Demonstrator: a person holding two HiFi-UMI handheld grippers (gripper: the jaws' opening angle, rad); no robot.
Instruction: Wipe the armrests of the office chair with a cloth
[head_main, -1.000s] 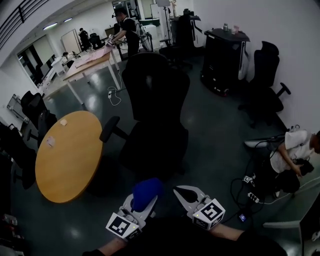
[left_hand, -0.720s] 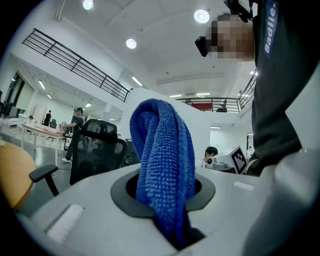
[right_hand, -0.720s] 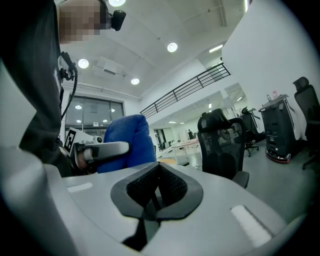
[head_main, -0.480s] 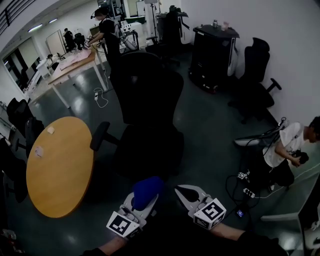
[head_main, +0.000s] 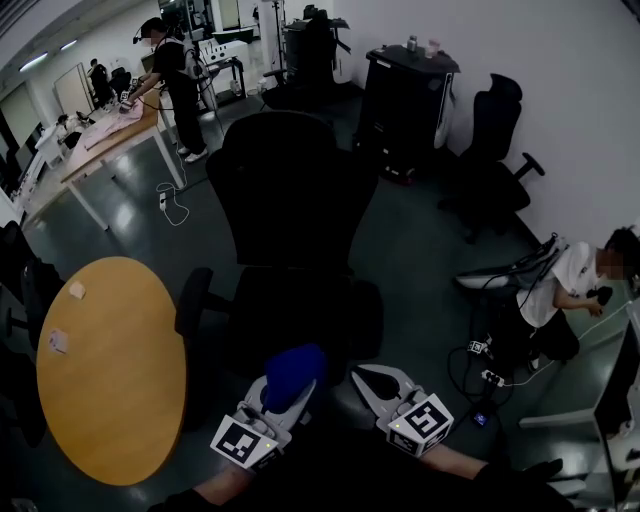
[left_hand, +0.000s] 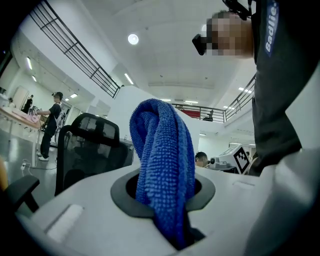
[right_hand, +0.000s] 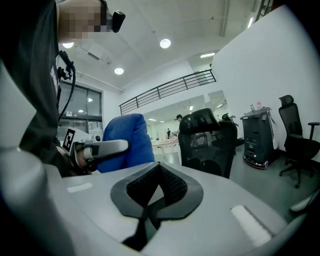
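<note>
Floor (head_main: 420, 270), chair (head_main: 290, 200) close ahead, left tongs (head_main: 278, 402) clamping cloth (head_main: 293, 370)

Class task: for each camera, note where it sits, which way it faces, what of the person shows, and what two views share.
Head view: on the head, facing steeply down at the chair; left gripper and right gripper show.
Left gripper view: on the left gripper, facing up along jaws shut on the cloth; torso shows.
Right gripper view: on the right gripper, along shut, empty jaws; torso shows.
Shared: both gripper views show chair and cloth.
</note>
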